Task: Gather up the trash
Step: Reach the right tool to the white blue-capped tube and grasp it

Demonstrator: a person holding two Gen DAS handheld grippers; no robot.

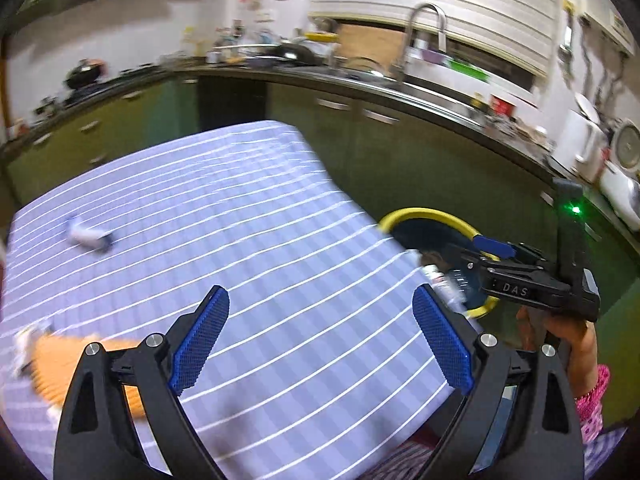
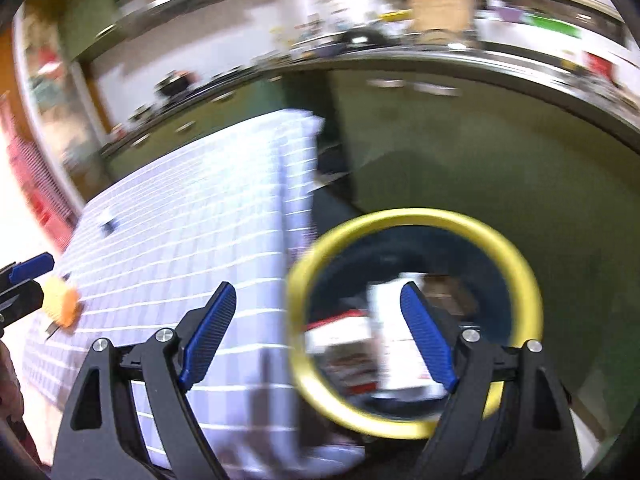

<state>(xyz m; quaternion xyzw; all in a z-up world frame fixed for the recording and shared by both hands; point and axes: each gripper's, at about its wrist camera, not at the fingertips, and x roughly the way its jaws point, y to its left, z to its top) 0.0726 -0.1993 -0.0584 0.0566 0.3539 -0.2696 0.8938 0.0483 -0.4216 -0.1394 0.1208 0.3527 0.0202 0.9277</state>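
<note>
Both views are motion-blurred. A bin (image 2: 416, 220) with a yellow rim and dark inside stands on the floor just beside the right edge of the table (image 1: 280, 240), which carries a blue checked cloth. Inside the bin lie a white box (image 2: 394, 344) and a red-and-white pack (image 2: 340, 330); further contents are too smeared to identify.

The right gripper (image 2: 318, 336) hangs over the table edge and bin mouth, jaws apart, nothing between them. The left gripper (image 1: 320, 336) is above the cloth, jaws wide apart and empty.

On the table: a small white scrap (image 1: 86, 236) far left and an orange piece (image 1: 68, 364) near left.
</note>
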